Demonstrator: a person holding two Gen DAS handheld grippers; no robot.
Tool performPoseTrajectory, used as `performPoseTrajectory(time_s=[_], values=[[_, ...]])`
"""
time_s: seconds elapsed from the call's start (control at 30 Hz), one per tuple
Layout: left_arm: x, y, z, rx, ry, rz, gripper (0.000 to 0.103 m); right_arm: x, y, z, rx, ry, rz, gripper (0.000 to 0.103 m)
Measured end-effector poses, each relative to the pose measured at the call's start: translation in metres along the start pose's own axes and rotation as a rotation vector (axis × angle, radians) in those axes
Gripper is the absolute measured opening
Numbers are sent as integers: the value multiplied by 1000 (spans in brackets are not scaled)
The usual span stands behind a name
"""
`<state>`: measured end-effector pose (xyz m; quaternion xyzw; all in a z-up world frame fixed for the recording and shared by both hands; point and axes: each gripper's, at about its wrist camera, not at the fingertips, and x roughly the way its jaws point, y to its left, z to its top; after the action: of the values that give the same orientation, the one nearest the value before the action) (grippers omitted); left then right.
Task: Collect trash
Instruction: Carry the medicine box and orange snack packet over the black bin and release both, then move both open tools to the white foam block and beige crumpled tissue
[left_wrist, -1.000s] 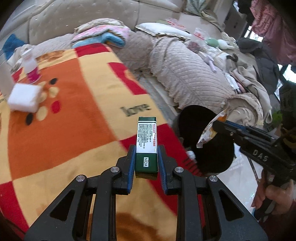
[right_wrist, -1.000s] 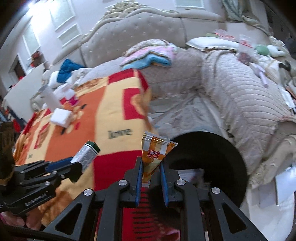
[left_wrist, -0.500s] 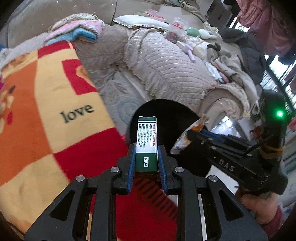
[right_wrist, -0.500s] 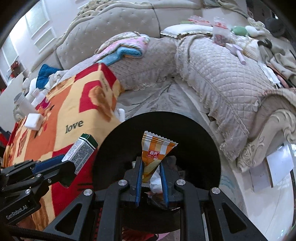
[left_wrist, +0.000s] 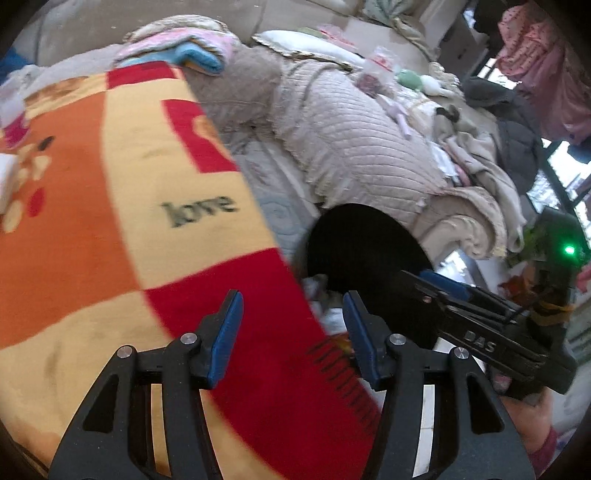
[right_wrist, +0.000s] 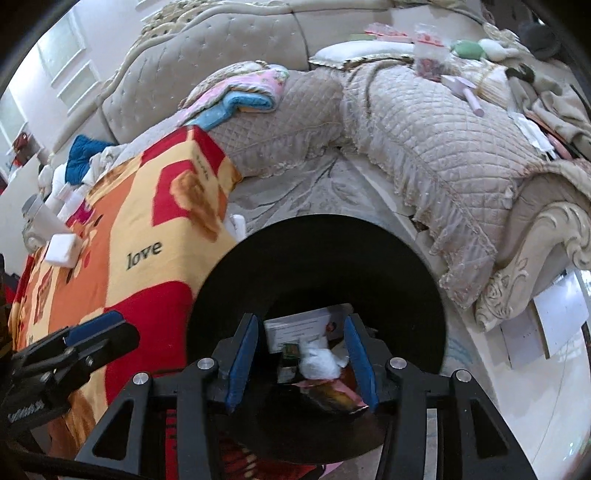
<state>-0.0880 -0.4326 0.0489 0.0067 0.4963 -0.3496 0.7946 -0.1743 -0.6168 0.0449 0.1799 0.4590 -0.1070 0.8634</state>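
Note:
A round black trash bin (right_wrist: 325, 254) stands on the floor between the blanket and the sofa, also seen as a dark opening (left_wrist: 365, 243) in the left wrist view. Inside lie a white box (right_wrist: 299, 326), a small green carton (right_wrist: 290, 360), crumpled white paper (right_wrist: 317, 363) and an orange wrapper (right_wrist: 332, 397). My right gripper (right_wrist: 301, 360) hangs over the bin mouth, its jaws opening with nothing between them. My left gripper (left_wrist: 291, 336) is over the blanket's red corner beside the bin, jaws opening and empty. The right gripper (left_wrist: 436, 291) shows in the left wrist view, the left gripper (right_wrist: 99, 332) in the right wrist view.
An orange, yellow and red blanket (left_wrist: 110, 221) marked "love" covers the surface at left, with a white block (right_wrist: 61, 249) and bottles (right_wrist: 40, 218) on it. A beige quilted sofa (right_wrist: 424, 147) with folded towels (right_wrist: 240, 96) and clutter curves behind. A hand (left_wrist: 528, 424) holds the right gripper.
Both grippers opened. The green carton left my left gripper and the orange wrapper left my right one; both now lie in the bin. The right gripper sank closer over the bin.

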Motion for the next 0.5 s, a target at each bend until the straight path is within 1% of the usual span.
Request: performPoseTrajectory(time_s=[0.17,0.33,0.4,0.43,0.47,0.5], values=[[-11,26,-4,-19,-18,91,54,6,31,0,-48,11,31,47],[-23,55,-9,-35,-33,158,54,14,65,1,-89,30,66,48],[-28,72,-9,-60,-36,172,54,19,82,1,-109,39,87,55],[-31,81,-10,-76,-37,179,54,21,90,1,-120,41,95,63],[-34,90,-10,-93,-38,187,54,23,99,1,-134,43,105,65],[-38,100,-11,-108,-39,195,55,26,109,1,-151,48,117,66]])
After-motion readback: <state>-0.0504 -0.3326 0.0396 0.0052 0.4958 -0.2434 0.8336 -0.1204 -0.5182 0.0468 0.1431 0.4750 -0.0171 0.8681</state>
